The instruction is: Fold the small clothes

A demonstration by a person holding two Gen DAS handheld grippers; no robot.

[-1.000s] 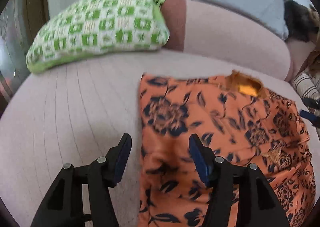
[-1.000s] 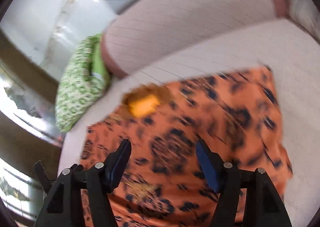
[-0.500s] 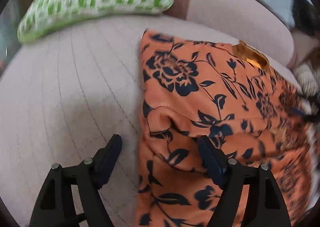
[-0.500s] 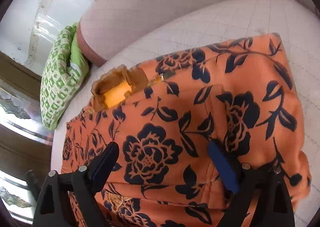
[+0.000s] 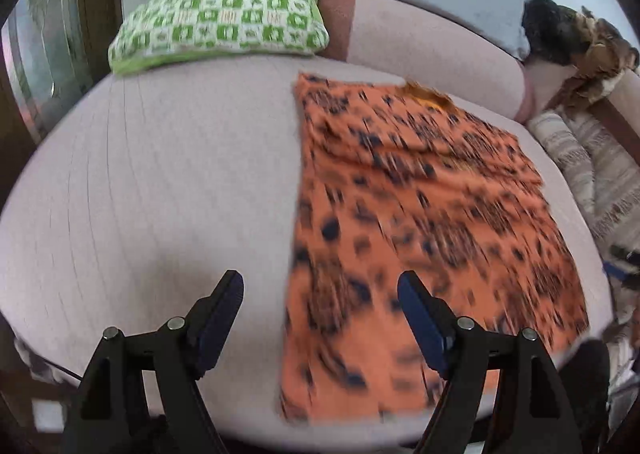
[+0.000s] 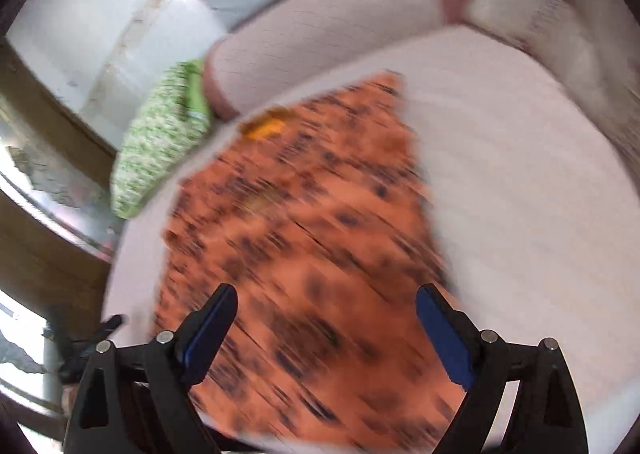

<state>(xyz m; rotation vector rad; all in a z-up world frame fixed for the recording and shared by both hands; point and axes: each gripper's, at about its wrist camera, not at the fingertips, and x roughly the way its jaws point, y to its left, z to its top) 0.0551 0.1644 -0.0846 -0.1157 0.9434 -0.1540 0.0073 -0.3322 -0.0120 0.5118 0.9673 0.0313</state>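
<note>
A pale pink sofa carries the orange flowered garment, which lies flat and folded on the seat, towards the right in the left wrist view. A green checked cushion rests at the back. The left gripper and right gripper hover above the cloth, jaws wide apart and holding nothing, having just opened.

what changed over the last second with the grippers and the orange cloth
Both grippers, left and right, have just opened wider and pulled back from the orange cloth, with nothing between their fingers. The cloth stays folded on the couch; the green pillow is unmoved.
</note>
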